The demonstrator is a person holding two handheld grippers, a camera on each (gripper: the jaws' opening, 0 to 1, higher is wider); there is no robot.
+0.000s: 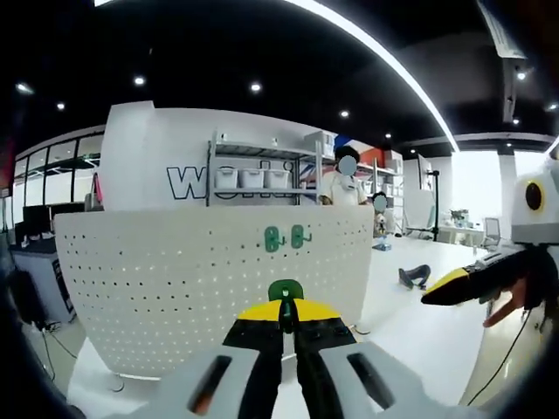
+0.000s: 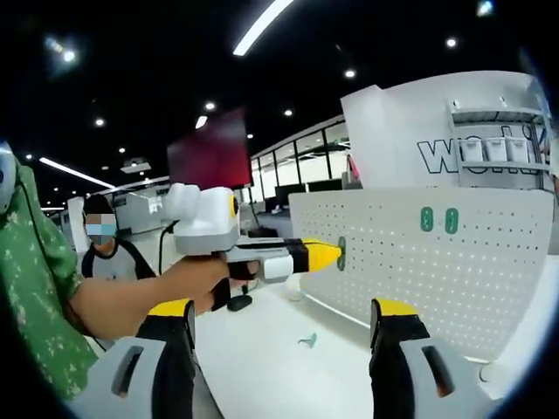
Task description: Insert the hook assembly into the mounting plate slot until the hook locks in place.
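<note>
You are holding your left gripper (image 1: 287, 321) with its yellow-tipped black fingers (image 1: 261, 311) pressed together on a small green plastic hook (image 1: 286, 291), whose rounded top is poking up just beyond the fingertips. In the right gripper view the same gripper (image 2: 336, 254) is reaching in from the left, its smooth white body gripped by your hand (image 2: 188, 281), with the green hook (image 2: 341, 253) at its tip lying against or just short of the board's edge; which one, you cannot tell.

Ahead of the left fingers a white pegboard (image 1: 175, 279) is standing upright on a glossy white surface (image 1: 419, 323). It is a flat panel dotted with a regular grid of small round holes. Two more green hooks (image 1: 286, 237) are sitting side by side high on the board, beyond and above the fingertips; they are showing as two rounded green tabs (image 2: 438, 219) in the right gripper view.

Your right gripper (image 2: 288, 336) is holding its fingers (image 2: 397, 327) wide apart, with nothing between them. In the left gripper view it (image 1: 463, 284) is coming in from the right. A small green piece (image 2: 307, 340) is lying on the surface between the right fingers.
</note>
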